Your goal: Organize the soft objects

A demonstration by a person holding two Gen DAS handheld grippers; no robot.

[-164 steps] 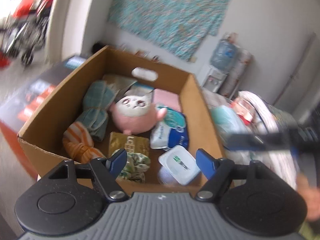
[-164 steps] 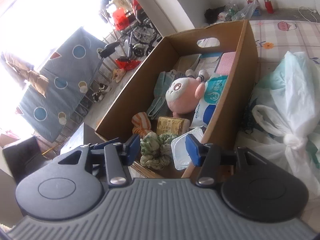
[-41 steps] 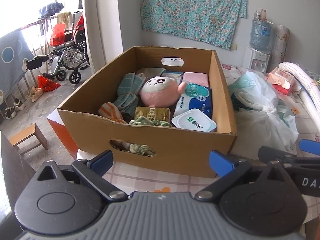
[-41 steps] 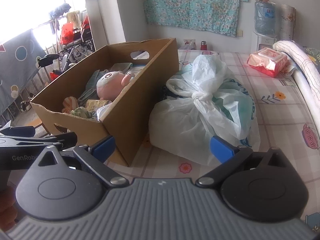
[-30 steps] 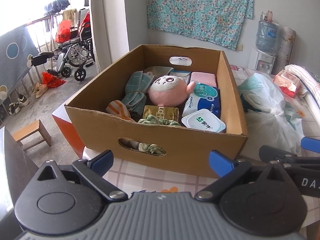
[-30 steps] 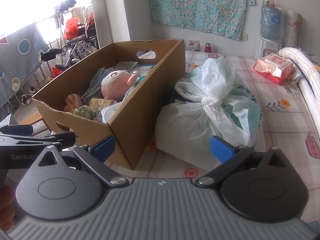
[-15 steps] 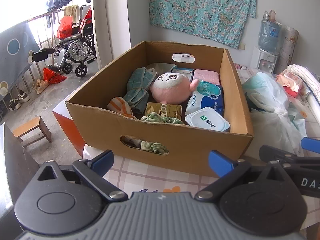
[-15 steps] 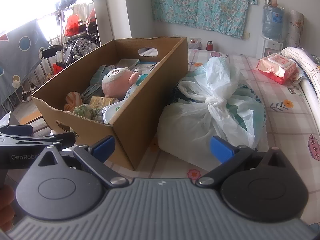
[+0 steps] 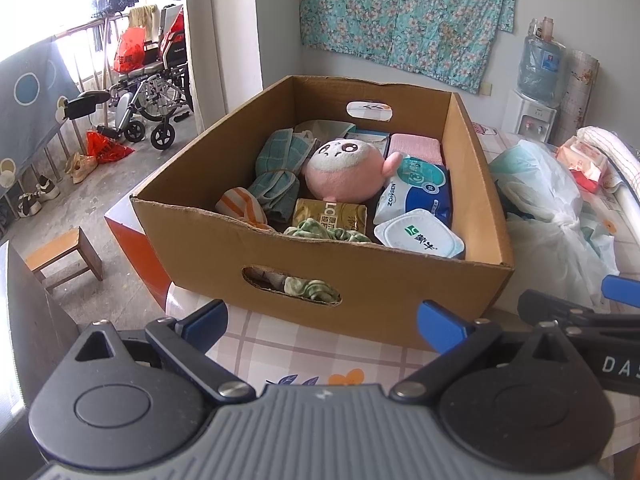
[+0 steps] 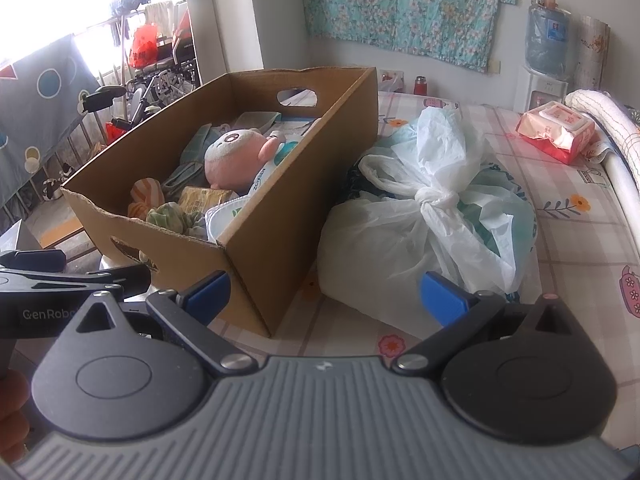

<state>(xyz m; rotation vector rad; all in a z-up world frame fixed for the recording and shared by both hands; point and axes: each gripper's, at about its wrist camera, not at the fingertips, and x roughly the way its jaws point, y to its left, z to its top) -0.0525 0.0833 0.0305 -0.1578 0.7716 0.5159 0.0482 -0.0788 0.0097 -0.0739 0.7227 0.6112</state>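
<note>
brown cardboard box (image 9: 400,280) | inside box: pink/white plush (image 9: 344,172), teal checked cloth (image 9: 280,164), orange-white striped cloth (image 9: 240,206), gold pack (image 9: 330,214), blue/white wipes pack (image 9: 416,194) | right of box: white plastic bag (image 10: 420,216) | under box: pink checked floral tablecloth (image 10: 568,248)

matt brown cardboard box (image 9: 404,280), rough torn rim; fuzzy pink plush toy (image 9: 344,172); glossy crinkled plastic bag (image 10: 432,216); glossy plastic wipes pack (image 9: 416,196); smooth wooden stool (image 9: 64,256).
</note>
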